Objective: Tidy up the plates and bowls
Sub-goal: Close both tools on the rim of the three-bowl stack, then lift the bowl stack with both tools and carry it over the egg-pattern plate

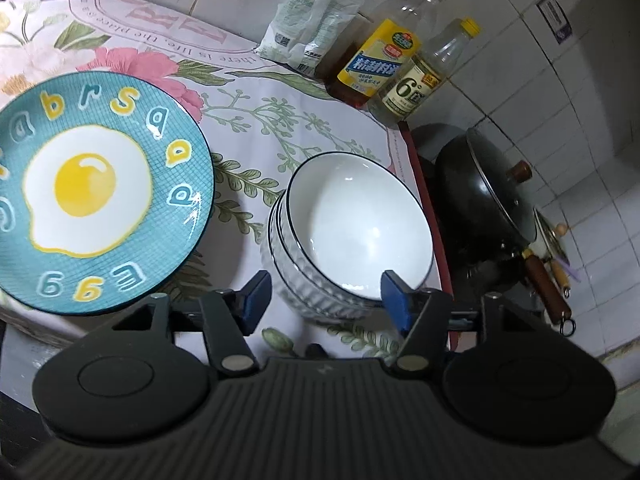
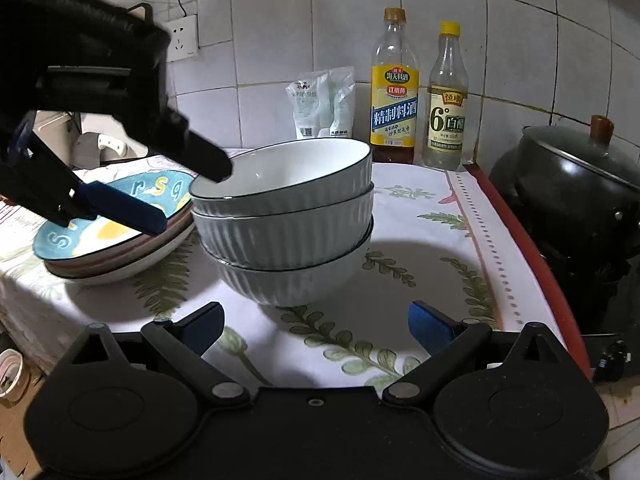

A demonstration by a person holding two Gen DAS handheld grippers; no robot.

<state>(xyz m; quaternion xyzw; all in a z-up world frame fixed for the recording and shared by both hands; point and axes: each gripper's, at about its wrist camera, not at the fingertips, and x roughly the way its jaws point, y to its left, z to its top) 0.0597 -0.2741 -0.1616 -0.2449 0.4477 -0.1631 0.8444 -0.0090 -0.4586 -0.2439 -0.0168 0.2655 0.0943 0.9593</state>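
Plate stack (image 2: 120, 256) partly hidden behind left gripper (image 2: 192, 196); both grippers released, right gripper (image 2: 316, 328) empty.

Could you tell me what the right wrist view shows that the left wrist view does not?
Only the right wrist view shows the left gripper from outside over the plate stack, the bowls as three from the side, and a wall socket. Only the left wrist view shows the egg plate whole and the wok handle. Both share the two bottles, the packets and the floral cloth.
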